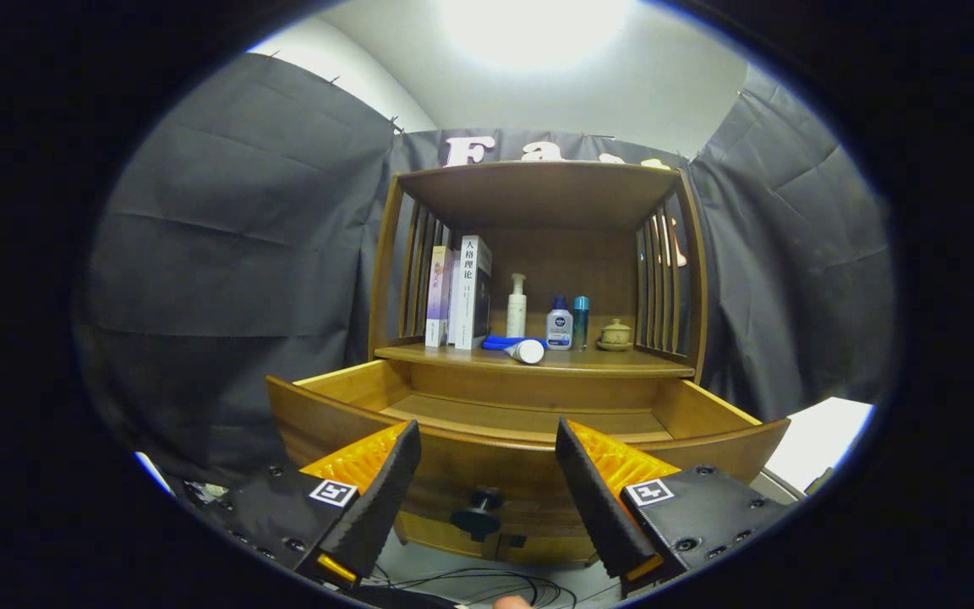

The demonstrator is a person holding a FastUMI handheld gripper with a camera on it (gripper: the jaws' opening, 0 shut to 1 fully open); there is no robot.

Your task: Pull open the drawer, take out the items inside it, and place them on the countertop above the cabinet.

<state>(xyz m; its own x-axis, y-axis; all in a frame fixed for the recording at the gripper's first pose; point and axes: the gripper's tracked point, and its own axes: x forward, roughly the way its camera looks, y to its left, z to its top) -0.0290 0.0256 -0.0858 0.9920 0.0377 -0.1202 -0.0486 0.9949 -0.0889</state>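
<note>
while the fingers [487, 474] stand spread, the open drawer [529, 440] sits just beyond them.

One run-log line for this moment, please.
drawer: pulled open, visible floor bare | gripper: open, holding nothing, fingers either side of knob | tube: lying on countertop
</note>
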